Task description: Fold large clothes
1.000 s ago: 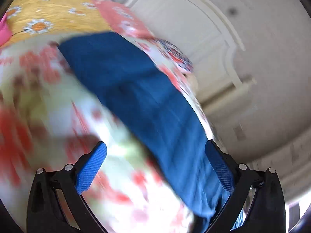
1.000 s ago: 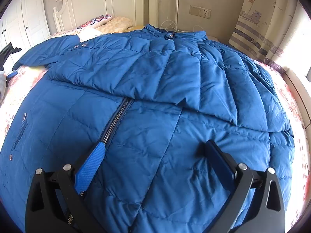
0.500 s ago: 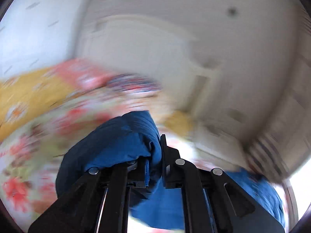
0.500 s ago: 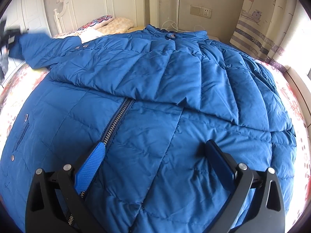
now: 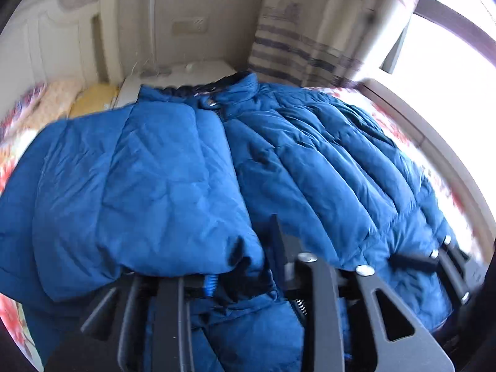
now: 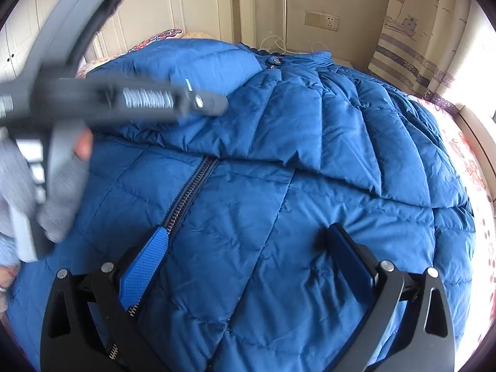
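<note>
Lying spread across the bed (image 5: 403,130), the blue padded jacket (image 5: 325,170) fills the left wrist view. Its left sleeve (image 5: 139,192) is folded over the chest, cuff between the left tongs (image 5: 245,266), whose jaws are opening.

From the right wrist, the right tongs (image 6: 248,248) stand wide open over the jacket's near front, holding nothing, beside the zipper (image 6: 189,192). At far left, a hand (image 6: 62,186) carries the left tongs over the sleeve.
</note>
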`<state>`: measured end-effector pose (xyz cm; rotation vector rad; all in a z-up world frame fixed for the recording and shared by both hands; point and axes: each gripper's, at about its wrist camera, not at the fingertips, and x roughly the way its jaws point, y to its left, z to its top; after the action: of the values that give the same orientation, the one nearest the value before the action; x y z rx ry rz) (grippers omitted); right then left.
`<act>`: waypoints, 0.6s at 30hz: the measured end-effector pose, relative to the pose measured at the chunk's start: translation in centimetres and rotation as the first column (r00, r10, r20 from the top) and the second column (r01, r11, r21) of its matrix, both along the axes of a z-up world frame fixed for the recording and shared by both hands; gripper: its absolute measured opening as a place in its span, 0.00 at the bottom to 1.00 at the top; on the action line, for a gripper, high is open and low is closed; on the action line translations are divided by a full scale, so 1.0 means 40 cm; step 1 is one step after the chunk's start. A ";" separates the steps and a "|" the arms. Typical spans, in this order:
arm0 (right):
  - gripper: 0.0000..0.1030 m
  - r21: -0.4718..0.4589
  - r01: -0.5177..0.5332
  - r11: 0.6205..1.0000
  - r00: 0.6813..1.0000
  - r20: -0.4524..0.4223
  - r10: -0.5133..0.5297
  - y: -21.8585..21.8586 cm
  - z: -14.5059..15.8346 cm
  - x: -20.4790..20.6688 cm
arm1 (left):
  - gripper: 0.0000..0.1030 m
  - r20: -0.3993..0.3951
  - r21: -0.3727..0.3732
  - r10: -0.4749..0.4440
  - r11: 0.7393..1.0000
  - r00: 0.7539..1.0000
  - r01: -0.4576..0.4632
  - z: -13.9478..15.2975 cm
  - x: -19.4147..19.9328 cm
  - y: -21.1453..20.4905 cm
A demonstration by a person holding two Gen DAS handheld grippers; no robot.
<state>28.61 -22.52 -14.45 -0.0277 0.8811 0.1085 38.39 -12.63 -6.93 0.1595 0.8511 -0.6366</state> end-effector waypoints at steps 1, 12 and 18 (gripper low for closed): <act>0.98 0.004 -0.001 1.000 1.000 0.001 0.001 0.000 0.000 -0.001 | 0.49 -0.011 -0.010 -0.035 0.999 0.999 0.035 0.007 0.002 0.014; 0.98 0.004 -0.007 1.000 1.000 0.009 0.007 0.002 0.003 -0.006 | 0.94 0.248 -0.124 0.414 0.910 0.876 -0.395 0.178 -0.146 0.377; 0.98 -0.009 -0.006 1.000 1.000 0.005 0.006 0.007 0.002 -0.004 | 0.93 0.096 0.052 0.529 0.843 0.843 -0.535 0.038 -0.064 0.475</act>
<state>28.45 -22.25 -14.38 -0.0391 0.8762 0.1095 35.82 6.36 -5.39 0.0106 0.7972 -0.0696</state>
